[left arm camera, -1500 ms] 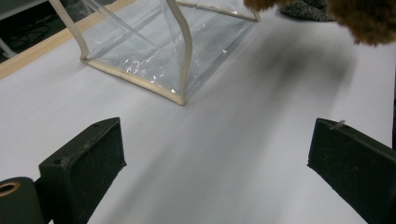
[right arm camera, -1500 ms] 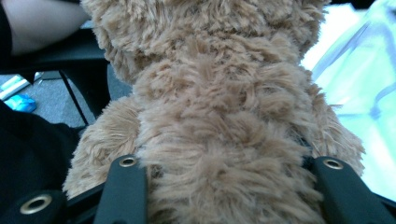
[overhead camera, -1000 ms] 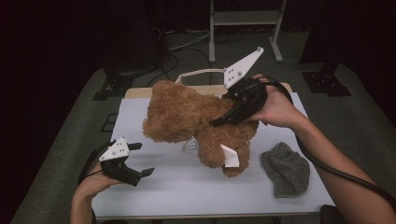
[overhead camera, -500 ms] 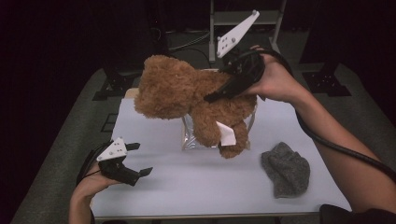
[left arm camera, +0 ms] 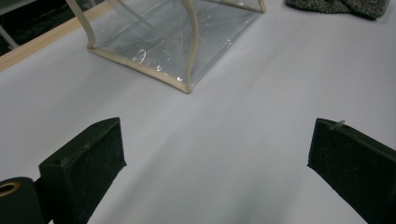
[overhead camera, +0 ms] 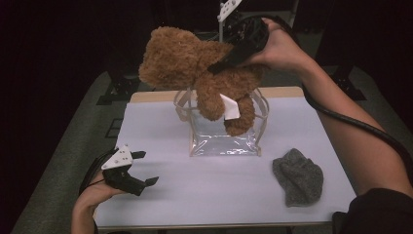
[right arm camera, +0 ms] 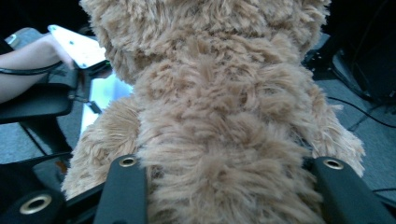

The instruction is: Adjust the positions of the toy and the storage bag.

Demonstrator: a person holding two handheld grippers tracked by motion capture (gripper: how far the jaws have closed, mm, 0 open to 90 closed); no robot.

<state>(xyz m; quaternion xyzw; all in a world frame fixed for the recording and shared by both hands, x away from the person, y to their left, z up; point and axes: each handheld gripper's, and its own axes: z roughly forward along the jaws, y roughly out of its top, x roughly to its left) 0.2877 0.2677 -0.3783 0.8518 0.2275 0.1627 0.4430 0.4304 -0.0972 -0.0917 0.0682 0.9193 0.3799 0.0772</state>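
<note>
Brown teddy bear (overhead camera: pixel 195 68), clamped in right claw (overhead camera: pixel 221 66)

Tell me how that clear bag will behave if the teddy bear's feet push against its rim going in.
The clear bag looks thin and light, so it would likely buckle or slide. It stands unheld; the left gripper hovers apart. The teddy bear looks soft, so its legs should bend.
</note>
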